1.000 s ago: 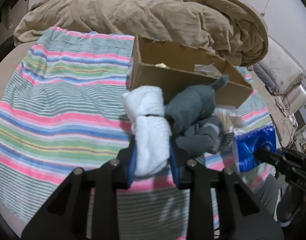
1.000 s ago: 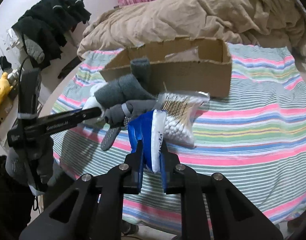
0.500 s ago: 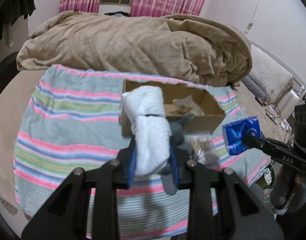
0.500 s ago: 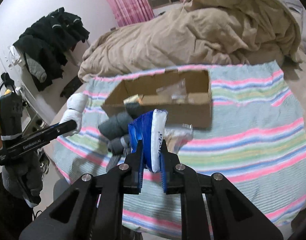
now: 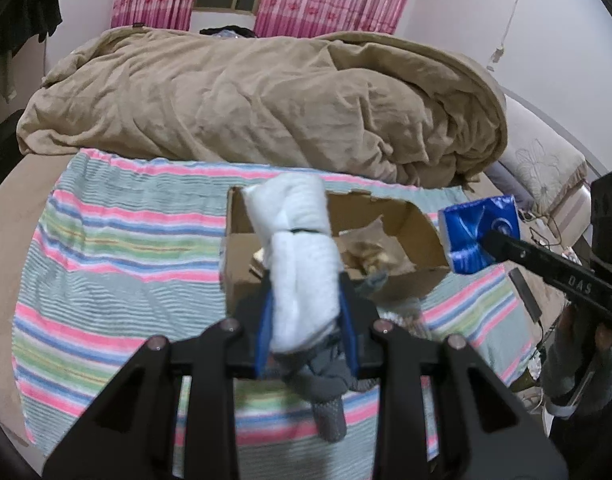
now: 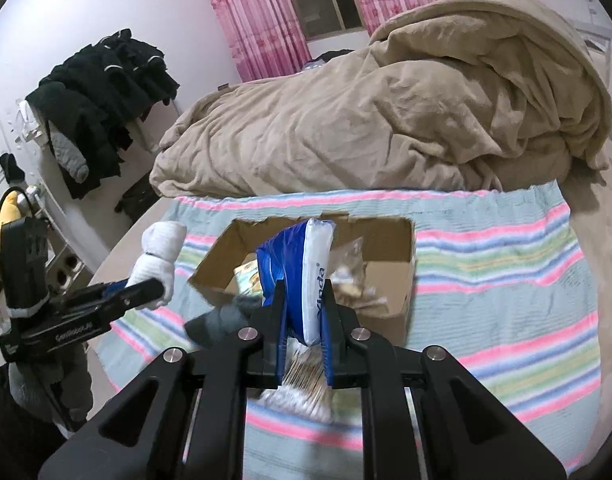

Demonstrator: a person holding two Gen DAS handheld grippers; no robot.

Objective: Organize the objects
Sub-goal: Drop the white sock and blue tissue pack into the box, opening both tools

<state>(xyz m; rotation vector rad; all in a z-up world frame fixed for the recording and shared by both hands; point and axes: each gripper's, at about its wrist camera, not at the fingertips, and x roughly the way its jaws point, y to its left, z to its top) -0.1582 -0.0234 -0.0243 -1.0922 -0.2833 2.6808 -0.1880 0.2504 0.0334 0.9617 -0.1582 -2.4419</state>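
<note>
On your left, the left gripper (image 5: pixel 306 320) is clenched on a white rolled terry towel bound by a thin dark band (image 5: pixel 300 256), pinched at its lower half so the free end stands up ahead of the fingers; that low grasp seems meant to let the roll go in end-first. You hold it in the air, over the near left part of the open brown cardboard box (image 5: pixel 422 240), which sits on the pastel striped blanket (image 5: pixel 118 256) spread over the bed. Inside the box you can make out 1 or 2 clear crinkled bags, too blurred to name. Below the gripper, on the blanket against the box's near wall, lie grey fabric pieces (image 5: pixel 326 384) and, in the right wrist view, a clear pack of cotton swabs (image 6: pixel 302 384), both likely waiting their turn. To your right, the right gripper (image 6: pixel 304 312) grips a blue and white soft tissue pack (image 6: pixel 302 276) edge-on, upright, held above the box's near edge and apart from the towel. Behind everything, the crumpled tan duvet (image 5: pixel 266 96) is heaped at the far side of the bed. Judging by this, both loads want lowering into the box before you let go.
</note>
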